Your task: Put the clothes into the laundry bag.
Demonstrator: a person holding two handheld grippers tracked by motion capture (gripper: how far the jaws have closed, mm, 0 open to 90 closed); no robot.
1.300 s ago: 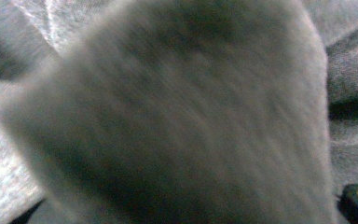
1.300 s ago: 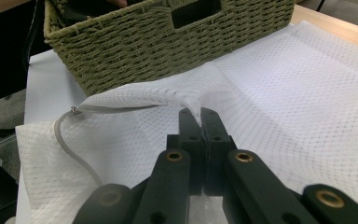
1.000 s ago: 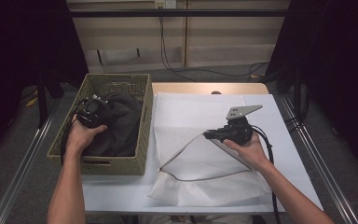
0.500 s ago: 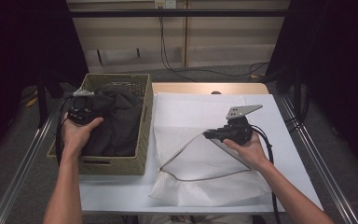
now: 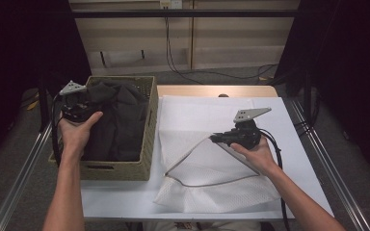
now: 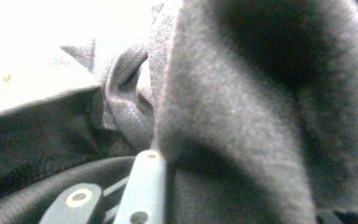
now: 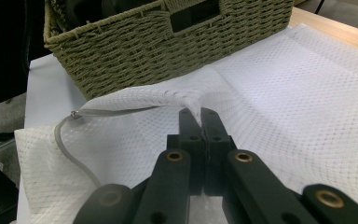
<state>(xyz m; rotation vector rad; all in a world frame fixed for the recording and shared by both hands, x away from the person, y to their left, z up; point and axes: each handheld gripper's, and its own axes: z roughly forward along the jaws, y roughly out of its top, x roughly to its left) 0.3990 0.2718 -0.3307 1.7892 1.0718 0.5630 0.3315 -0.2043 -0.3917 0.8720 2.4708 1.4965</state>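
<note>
A dark grey garment [image 5: 120, 120] lies in a woven basket [image 5: 147, 139] at the table's left. My left gripper [image 5: 85, 106] is over the basket's left rim, shut on a fold of the garment and holding it raised; in the left gripper view the cloth [image 6: 242, 116] bunches right over one finger [image 6: 145, 186]. A white mesh bag [image 5: 212, 187] lies flat to the right of the basket. My right gripper [image 5: 214, 138] is shut on the bag's upper lip [image 7: 191, 100], holding its grey-edged mouth [image 7: 65, 140] lifted toward the basket [image 7: 144, 46].
A white sheet [image 5: 197, 110] covers the table under the bag. Metal rails [image 5: 327, 163] run along both table sides. The far wooden table edge [image 5: 217, 90] borders a dark floor with cables. A cable [image 5: 277, 154] trails from the right gripper.
My left hand has risen and shifted toward the basket's far left corner, drawing the dark garment up with it. The right gripper and the mesh bag have not moved.
</note>
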